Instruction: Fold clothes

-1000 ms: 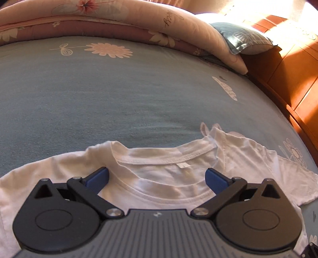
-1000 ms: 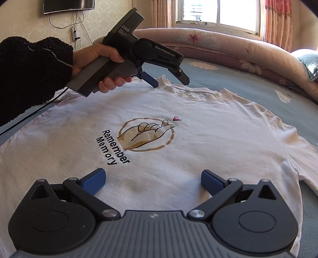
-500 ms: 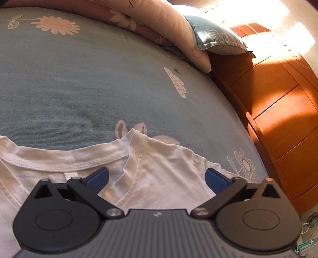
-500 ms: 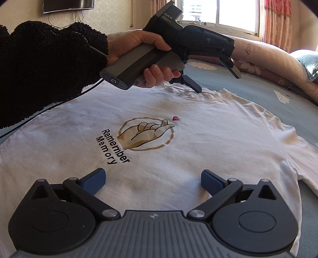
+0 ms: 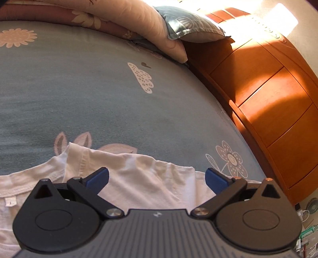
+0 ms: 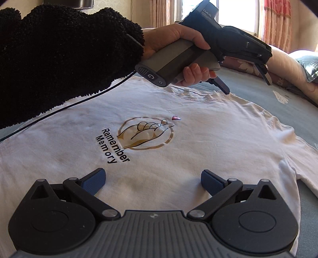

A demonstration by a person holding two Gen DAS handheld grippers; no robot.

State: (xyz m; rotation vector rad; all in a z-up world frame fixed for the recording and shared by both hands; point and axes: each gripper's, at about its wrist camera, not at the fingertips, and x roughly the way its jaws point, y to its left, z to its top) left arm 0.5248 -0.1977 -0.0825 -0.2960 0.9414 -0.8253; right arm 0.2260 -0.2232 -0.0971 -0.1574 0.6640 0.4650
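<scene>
T-shirt point(image 6: 198, 150) lies flat, print up, on the bed point(image 5: 79, 95): no fold made yet. Left gripper point(image 5: 157, 177) wide open, empty, over the shoulder at 1 o'clock. Right gripper point(image 6: 153, 178) wide open, empty, above the hem at 6.

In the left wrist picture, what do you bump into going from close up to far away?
Left hand-held gripper → white T-shirt → blue flowery bedsheet → pink quilt along the far edge.

The white T-shirt point(image 6: 198, 142) reads "Remember Memory"; the left tool point(image 6: 247, 83) is marked "DAS".
</scene>
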